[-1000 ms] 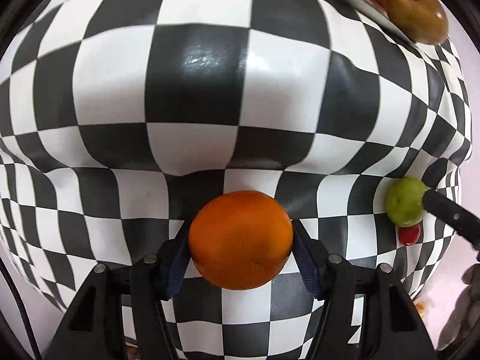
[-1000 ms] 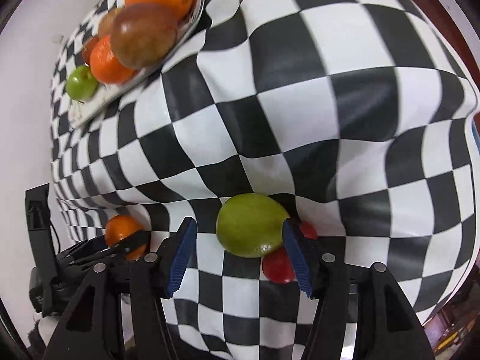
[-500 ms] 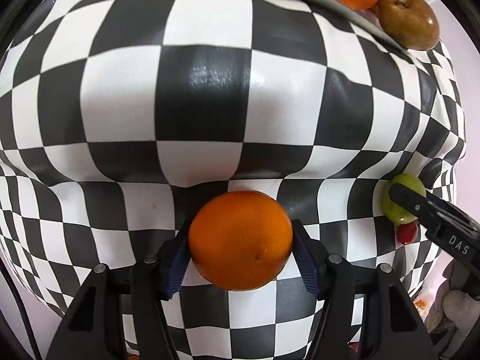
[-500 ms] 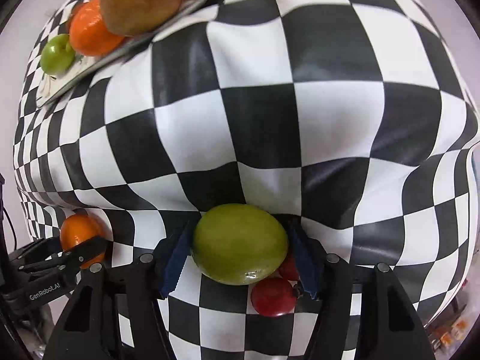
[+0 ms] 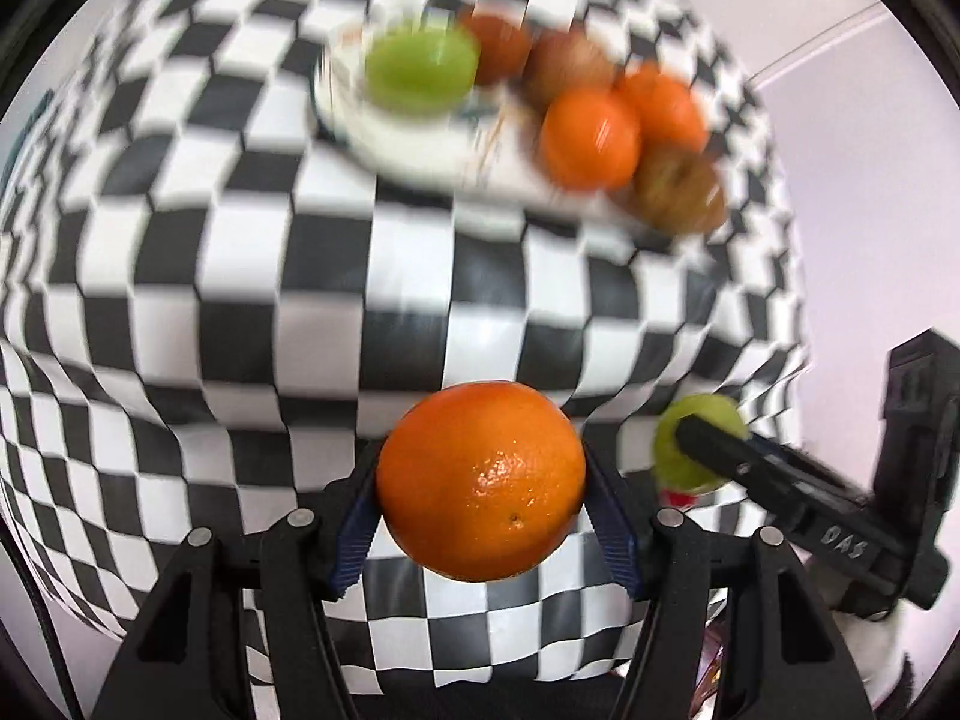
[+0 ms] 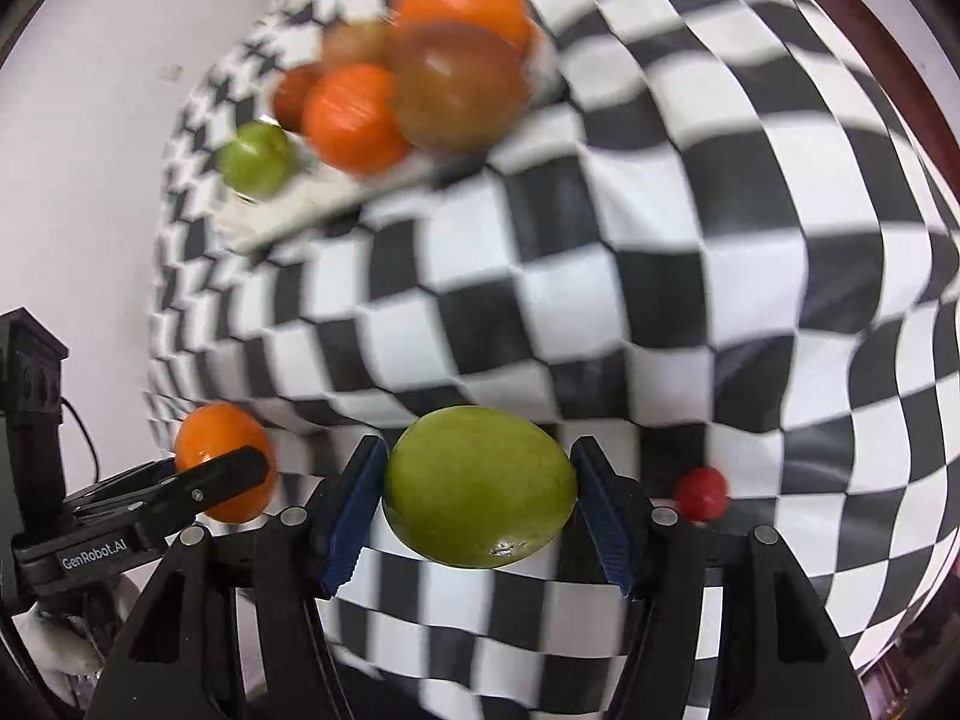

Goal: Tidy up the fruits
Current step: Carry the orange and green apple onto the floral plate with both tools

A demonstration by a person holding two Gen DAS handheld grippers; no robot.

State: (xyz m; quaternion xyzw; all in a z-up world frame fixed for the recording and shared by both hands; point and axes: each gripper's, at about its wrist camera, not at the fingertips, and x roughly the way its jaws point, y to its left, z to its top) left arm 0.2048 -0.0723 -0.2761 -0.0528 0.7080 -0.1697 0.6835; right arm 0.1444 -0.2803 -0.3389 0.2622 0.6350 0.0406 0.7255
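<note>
My left gripper [image 5: 480,498] is shut on an orange [image 5: 480,480], held above the near edge of the checkered table. My right gripper [image 6: 477,498] is shut on a green fruit [image 6: 477,486]; it also shows in the left wrist view [image 5: 696,444]. The orange shows in the right wrist view [image 6: 222,462], to the left of the green fruit. A white plate [image 5: 408,144] at the far side holds a green fruit [image 5: 420,72], oranges [image 5: 591,138] and brown fruits [image 5: 681,192]. A small red fruit [image 6: 699,492] lies on the cloth to the right of my right gripper.
The black-and-white checkered cloth [image 5: 300,330] covers the table and hangs over its near edge. A white wall [image 6: 78,150] stands to the left in the right wrist view. The plate's fruit pile [image 6: 420,90] sits at the far left there.
Both grippers have lifted and pulled back with their fruits; the plate has come into fuller view. The small red fruit now lies apart from the green fruit, on the cloth.
</note>
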